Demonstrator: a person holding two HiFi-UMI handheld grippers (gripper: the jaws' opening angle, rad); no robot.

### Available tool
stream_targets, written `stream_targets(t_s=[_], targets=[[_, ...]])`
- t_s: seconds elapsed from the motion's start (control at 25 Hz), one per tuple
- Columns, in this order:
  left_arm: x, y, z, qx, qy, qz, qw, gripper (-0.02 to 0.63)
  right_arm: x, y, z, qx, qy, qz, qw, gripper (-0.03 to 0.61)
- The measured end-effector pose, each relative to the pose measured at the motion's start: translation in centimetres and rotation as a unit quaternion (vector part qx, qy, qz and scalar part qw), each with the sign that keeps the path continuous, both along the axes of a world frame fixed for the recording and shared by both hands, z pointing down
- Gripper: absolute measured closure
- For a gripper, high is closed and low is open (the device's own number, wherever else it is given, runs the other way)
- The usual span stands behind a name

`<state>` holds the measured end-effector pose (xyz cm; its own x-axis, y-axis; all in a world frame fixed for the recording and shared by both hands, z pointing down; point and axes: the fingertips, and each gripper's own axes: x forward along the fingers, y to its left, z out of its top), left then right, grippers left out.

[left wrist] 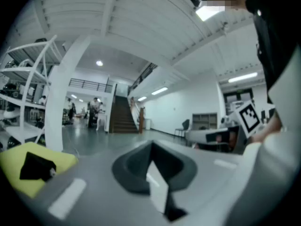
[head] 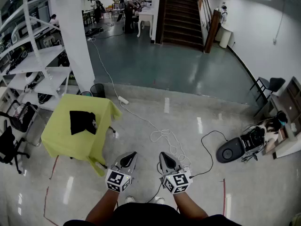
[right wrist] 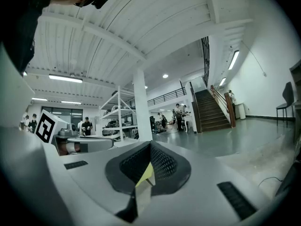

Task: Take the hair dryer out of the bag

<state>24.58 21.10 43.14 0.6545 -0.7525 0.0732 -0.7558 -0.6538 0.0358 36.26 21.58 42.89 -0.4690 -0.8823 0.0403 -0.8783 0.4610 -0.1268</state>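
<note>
The bag (head: 83,122) lies on the table (head: 60,136), left of the cables (head: 162,135).

Item: black bag (head: 83,122), soft-sided and roughly square, lying flat and slightly rumpled near the middle of a counter (head: 59,131) draped in a yellow cloth (head: 106,108), with a small pale mark on one edge. In the left gripper view the bag (left wrist: 36,167) appears as a low dark shape on the yellow surface, the pale mark at its lower right corner. Condition: whether it is open or closed cannot be told, and its contents are too small and dark to make out.
</note>
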Motion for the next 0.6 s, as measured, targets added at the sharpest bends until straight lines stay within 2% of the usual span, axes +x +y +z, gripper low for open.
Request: stream_targets(t_s=[0.44,0.6], targets=[[-2.6,1.0,0.2,-0.001,-0.003,-0.014,0.9999,0.607,-4.0,0.1,0.0,0.010,0.028,-0.029,0.999,0.572],[-4.0,0.5,0.2,-0.003,-0.003,-0.021,0.9998,0.606,-4.9,-0.3,-0.3,0.015,0.021,-0.028,0.999,0.572]])
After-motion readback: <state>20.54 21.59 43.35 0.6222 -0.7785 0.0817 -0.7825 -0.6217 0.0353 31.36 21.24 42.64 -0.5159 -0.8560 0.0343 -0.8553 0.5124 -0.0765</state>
